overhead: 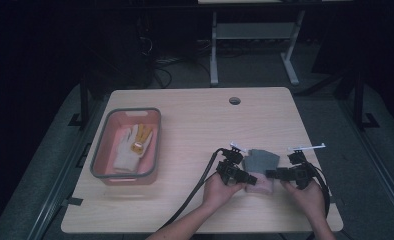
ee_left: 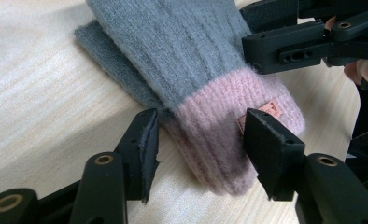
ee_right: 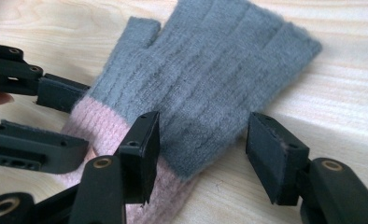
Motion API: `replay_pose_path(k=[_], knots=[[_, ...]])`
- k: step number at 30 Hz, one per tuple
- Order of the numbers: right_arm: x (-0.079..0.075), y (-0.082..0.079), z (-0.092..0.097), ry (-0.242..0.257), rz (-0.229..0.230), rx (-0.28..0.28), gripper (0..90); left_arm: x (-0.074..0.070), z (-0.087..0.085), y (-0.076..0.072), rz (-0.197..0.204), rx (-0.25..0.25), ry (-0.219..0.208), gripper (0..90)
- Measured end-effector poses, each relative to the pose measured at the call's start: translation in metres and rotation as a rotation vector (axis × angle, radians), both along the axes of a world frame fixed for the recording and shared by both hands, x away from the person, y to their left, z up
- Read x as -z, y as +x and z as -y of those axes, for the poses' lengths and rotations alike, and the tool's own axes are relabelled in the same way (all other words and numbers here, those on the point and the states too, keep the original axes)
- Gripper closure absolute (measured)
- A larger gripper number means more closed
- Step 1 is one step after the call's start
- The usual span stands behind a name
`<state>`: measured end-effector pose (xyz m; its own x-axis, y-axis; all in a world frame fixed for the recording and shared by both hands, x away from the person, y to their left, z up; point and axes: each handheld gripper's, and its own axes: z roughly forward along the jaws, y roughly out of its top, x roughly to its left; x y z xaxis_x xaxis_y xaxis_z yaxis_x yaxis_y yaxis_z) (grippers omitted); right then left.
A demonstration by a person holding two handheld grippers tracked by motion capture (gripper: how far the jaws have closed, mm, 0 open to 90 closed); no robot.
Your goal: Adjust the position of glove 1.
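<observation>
2 gaping claws, left claw (overhead: 246, 178) and right claw (overhead: 272, 174), straddling the grey-and-pink mitten (overhead: 261, 167).

The wooden table (overhead: 195, 125) (light) bears a bin (overhead: 99, 155) and a mitten (overhead: 261, 161).

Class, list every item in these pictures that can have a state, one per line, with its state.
Grey and pink glove: flat on the table, between both tools, not gripped.
Left tool: open, jaws astride the pink cuff.
Right tool: open, jaws at the glove's edge.
Bin: uncovered, upright on the table.
White and yellow glove: lying inside the bin.
</observation>
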<state>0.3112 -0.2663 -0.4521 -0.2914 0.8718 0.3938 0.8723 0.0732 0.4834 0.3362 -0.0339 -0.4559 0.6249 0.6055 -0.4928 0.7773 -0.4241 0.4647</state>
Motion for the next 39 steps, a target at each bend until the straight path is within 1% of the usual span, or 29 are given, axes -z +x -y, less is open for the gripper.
replay_pose_path(k=[1,3,5,7,8,11,13,16,17,18,19,22,23,25,28,30,31,33,34,35,39], knots=[[0.003,0.0,0.002,0.022,-0.009,0.006,44.7,0.001,0.0,0.001,-0.005,0.001,-0.002,44.7],[0.004,0.0,0.003,0.032,-0.005,0.008,45.2,0.002,0.001,0.001,-0.018,-0.009,-0.008,44.7],[0.008,0.0,0.005,0.074,-0.021,0.029,47.2,0.002,0.001,0.002,-0.024,-0.006,-0.01,45.5],[0.01,-0.002,0.007,0.104,-0.016,0.036,49.7,0.003,0.001,0.003,-0.031,-0.006,-0.016,46.3],[0.011,-0.002,0.007,0.121,-0.021,0.042,51.8,0.003,0.001,0.003,-0.031,-0.005,-0.021,47.0],[0.014,-0.003,0.008,0.149,-0.022,0.049,55.4,0.005,0.001,0.005,-0.064,-0.013,-0.042,50.4],[0.016,-0.002,0.01,0.179,-0.031,0.05,58.6,0.006,0.001,0.005,-0.082,-0.037,-0.068,52.7],[0.019,-0.002,0.012,0.235,-0.051,0.062,61.6,0.008,-0.002,0.009,-0.096,-0.028,-0.086,56.3],[0.02,-0.001,0.012,0.247,-0.057,0.062,63.1,0.009,-0.003,0.01,-0.094,-0.017,-0.086,57.7],[0.021,-0.001,0.013,0.261,-0.059,0.063,65.1,0.009,-0.002,0.009,-0.099,-0.032,-0.104,59.4],[0.021,-0.001,0.013,0.27,-0.064,0.062,67.2,0.009,-0.003,0.01,-0.096,-0.026,-0.108,61.0],[0.018,-0.001,0.011,0.26,-0.054,0.047,72.8,0.01,-0.005,0.011,-0.099,-0.024,-0.124,63.8],[0.016,0.0,0.009,0.239,-0.043,0.03,74.9,0.01,-0.006,0.011,-0.1,-0.022,-0.127,64.5],[0.015,0.0,0.009,0.235,-0.045,0.025,75.5,0.009,-0.007,0.011,-0.105,-0.022,-0.138,65.2],[0.011,0.001,0.008,0.234,-0.053,0.021,76.3,0.009,-0.009,0.011,-0.101,-0.021,-0.145,66.0],[0.009,0.001,0.007,0.231,-0.044,0.015,76.4,0.008,-0.011,0.011,-0.103,-0.022,-0.157,66.4],[0.008,0.0,0.006,0.232,-0.044,0.012,76.5,0.007,-0.012,0.011,-0.101,-0.022,-0.156,66.6],[0.004,0.0,0.005,0.232,-0.043,0.012,76.6,0.004,-0.015,0.011,-0.094,-0.027,-0.167,66.8],[0.003,0.001,0.004,0.231,-0.031,0.01,76.6,0.002,-0.016,0.012,-0.087,-0.026,-0.169,66.8],[0.0,0.001,0.002,0.231,-0.032,0.01,76.6,0.0,-0.019,0.012,-0.08,-0.023,-0.169,66.8],[-0.009,0.002,-0.005,0.219,-0.014,-0.009,76.6,-0.006,-0.027,0.012,-0.065,-0.026,-0.18,66.9]])
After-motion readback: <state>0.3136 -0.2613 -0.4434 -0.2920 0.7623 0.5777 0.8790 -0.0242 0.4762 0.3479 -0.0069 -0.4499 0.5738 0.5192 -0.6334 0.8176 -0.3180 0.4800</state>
